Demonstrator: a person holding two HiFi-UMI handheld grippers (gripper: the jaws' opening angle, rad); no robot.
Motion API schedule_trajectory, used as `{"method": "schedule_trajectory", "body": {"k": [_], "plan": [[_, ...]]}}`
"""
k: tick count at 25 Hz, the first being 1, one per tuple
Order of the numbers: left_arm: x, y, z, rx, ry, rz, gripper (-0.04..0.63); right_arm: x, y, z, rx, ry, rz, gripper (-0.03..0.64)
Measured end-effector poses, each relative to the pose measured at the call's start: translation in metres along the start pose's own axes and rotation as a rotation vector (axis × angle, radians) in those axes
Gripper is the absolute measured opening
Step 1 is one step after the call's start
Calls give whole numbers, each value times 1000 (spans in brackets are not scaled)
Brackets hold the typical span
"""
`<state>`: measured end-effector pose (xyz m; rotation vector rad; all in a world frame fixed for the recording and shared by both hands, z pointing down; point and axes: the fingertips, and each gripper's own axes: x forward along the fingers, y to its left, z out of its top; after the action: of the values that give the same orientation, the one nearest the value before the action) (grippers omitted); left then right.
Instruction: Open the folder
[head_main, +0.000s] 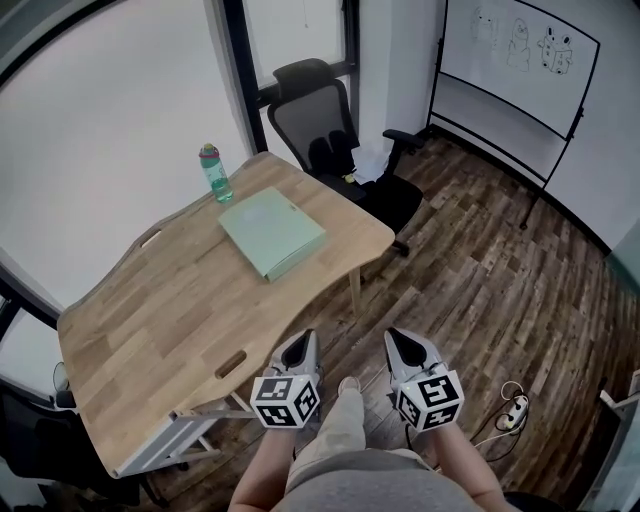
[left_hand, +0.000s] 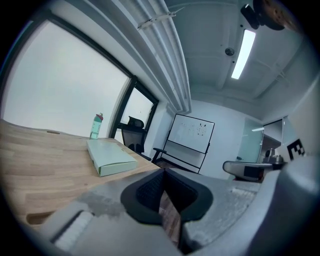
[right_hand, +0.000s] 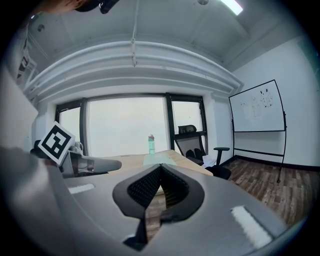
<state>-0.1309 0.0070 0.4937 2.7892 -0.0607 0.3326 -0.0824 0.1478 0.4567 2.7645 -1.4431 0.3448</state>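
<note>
Pale green folder (head_main: 272, 232) lies flat and closed on the wooden table (head_main: 150, 320), toward the far end of the top, near the edge that faces the office chair (head_main: 320, 125). Nothing rests on it. A green water bottle (head_main: 213, 173) with a pink cap stands upright just beyond the folder's far corner, apart from it.

Both tools hang off the table, over the wood-plank floor (head_main: 470, 290), on the near side of the table's curved edge. Both are well apart from the folder.

Left gripper (head_main: 303, 338): jaws together, pads meeting at the tip, nothing between them. In the left gripper view the folder sits ahead and to the left on the tabletop, with the bottle behind it.

Right gripper (head_main: 400, 338): jaws likewise closed tip to tip, empty. In the right gripper view the table edge, a strip of the folder and the bottle line up almost straight ahead above the jaw tips. The left tool's marker cube shows at that view's left.

The two tools are held side by side, each gripped from behind by one of the person's hands, jaws pointing toward the table.

A whiteboard (head_main: 520, 60) on a stand is at the far right of the room. A power strip (head_main: 515, 408) with its cord lies on the floor to the right of the right gripper.
</note>
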Motion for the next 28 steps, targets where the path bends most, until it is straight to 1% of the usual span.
{"method": "schedule_trajectory", "body": {"k": [10, 17, 22, 28], "plan": [[99, 60, 48, 6, 1, 63, 2, 122, -46, 47, -47, 5, 66, -2], [161, 100, 78, 7, -1, 92, 2, 206, -69, 67, -75, 32, 128, -2], [186, 126, 87, 0, 3, 122, 2, 249, -73, 73, -92, 43, 171, -2], [200, 146, 89, -18, 10, 167, 3, 286, -72, 77, -90, 51, 223, -2]]}}
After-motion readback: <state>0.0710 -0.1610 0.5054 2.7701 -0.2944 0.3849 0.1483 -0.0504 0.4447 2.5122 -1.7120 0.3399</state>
